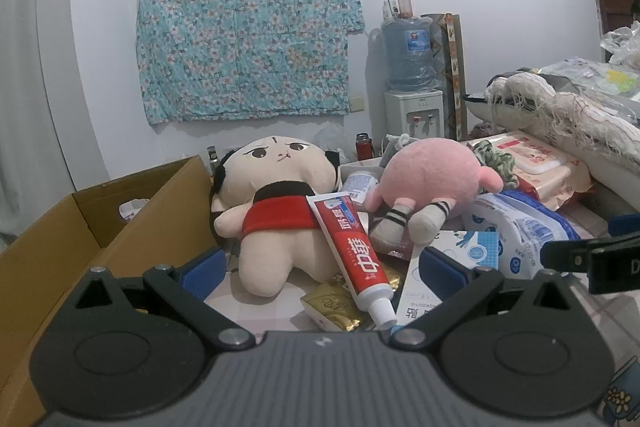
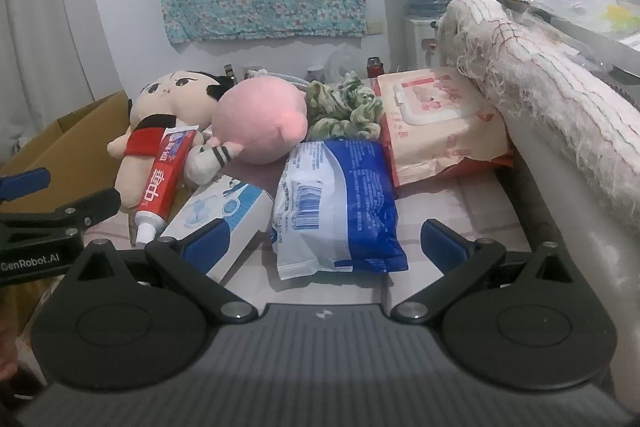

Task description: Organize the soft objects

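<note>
A cream plush doll with a red sash (image 1: 276, 215) (image 2: 160, 119) lies on its back beside the open cardboard box (image 1: 80, 239) (image 2: 76, 135). A pink plush (image 1: 428, 179) (image 2: 260, 119) lies to its right. A red toothpaste tube (image 1: 356, 255) (image 2: 164, 175) rests across the doll. A green knotted cloth (image 2: 344, 107) (image 1: 496, 155) lies behind. My left gripper (image 1: 320, 271) is open and empty just before the doll and tube. My right gripper (image 2: 324, 243) is open and empty over a blue wipes pack (image 2: 336, 203) (image 1: 520, 231).
A white and blue carton (image 2: 224, 215) (image 1: 452, 267), a pink wipes pack (image 2: 440, 123) (image 1: 540, 163) and gold packets (image 1: 340, 307) lie on the table. A rolled fringed cloth (image 2: 540, 67) (image 1: 560, 111) rests on the grey rail at right. A water dispenser (image 1: 412, 75) stands behind.
</note>
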